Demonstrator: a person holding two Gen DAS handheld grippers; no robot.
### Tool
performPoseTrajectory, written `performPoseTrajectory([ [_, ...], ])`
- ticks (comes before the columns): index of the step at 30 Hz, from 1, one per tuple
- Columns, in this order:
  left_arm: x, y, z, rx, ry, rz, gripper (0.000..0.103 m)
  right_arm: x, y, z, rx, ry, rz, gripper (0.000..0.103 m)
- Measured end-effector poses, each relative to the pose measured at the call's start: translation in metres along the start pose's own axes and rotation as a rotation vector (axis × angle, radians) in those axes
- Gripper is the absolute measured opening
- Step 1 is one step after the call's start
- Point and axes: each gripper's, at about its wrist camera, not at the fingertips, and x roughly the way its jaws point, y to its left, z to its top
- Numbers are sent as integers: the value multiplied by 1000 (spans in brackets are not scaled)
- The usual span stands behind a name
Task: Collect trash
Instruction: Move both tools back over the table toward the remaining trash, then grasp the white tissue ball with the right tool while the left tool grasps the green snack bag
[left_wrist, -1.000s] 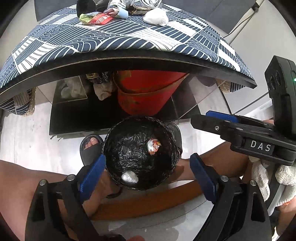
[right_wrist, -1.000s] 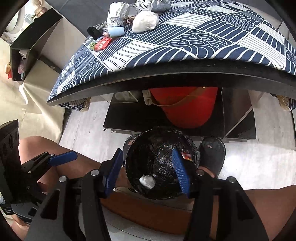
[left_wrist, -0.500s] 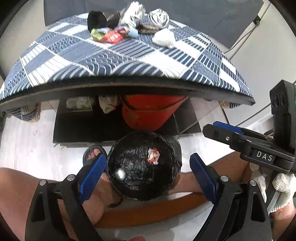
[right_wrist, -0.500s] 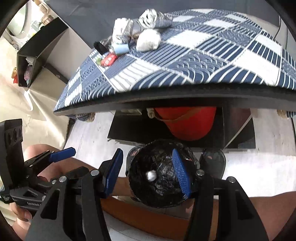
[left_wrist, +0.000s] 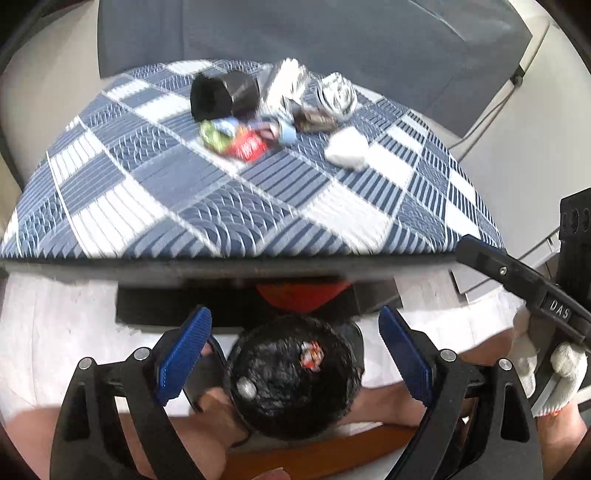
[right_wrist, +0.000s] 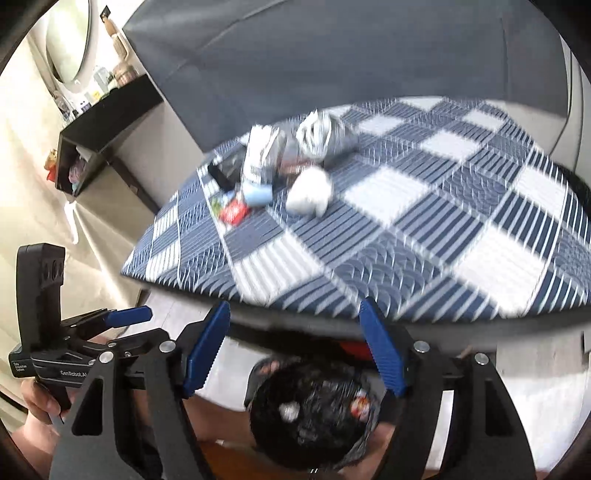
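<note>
A black-lined bin (left_wrist: 291, 380) stands on the floor between a person's feet, holding a white crumpled ball (left_wrist: 246, 387) and a red-and-white wrapper (left_wrist: 312, 355). On the blue-and-white patterned table (left_wrist: 221, 206) lies a heap of trash: white tissue (left_wrist: 347, 147), red wrapper (left_wrist: 247, 146), green wrapper (left_wrist: 214, 134), foil bag (left_wrist: 284, 86) and a black item (left_wrist: 221, 94). My left gripper (left_wrist: 293, 314) hangs wide open above the bin, empty. My right gripper (right_wrist: 294, 304) is over the bin (right_wrist: 314, 410) at the table's edge, its jaws opening with nothing between them. The tissue (right_wrist: 308, 192) lies ahead of it.
A red bucket (left_wrist: 299, 295) sits on a dark shelf under the table. Bare legs and a sandalled foot (left_wrist: 207, 369) flank the bin. A grey sofa (left_wrist: 295, 33) stands behind the table, and a black wall shelf (right_wrist: 107, 122) is at the left.
Both grippers rose and tilted up, so the tabletop and its trash now fill the views and the bin sits low. The right jaws spread wider.
</note>
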Motion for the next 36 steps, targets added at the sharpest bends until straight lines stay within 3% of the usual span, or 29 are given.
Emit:
performPoseTrajectory([
  [10, 2, 18, 55, 0, -56, 54, 89, 31, -16, 50, -45, -5, -42, 73],
  [21, 29, 10, 98, 75, -47, 117, 90, 81, -20, 90, -91, 42, -54, 73],
  [36, 86, 37, 134, 92, 14, 188, 89, 129, -31, 117, -102, 98, -35, 73],
])
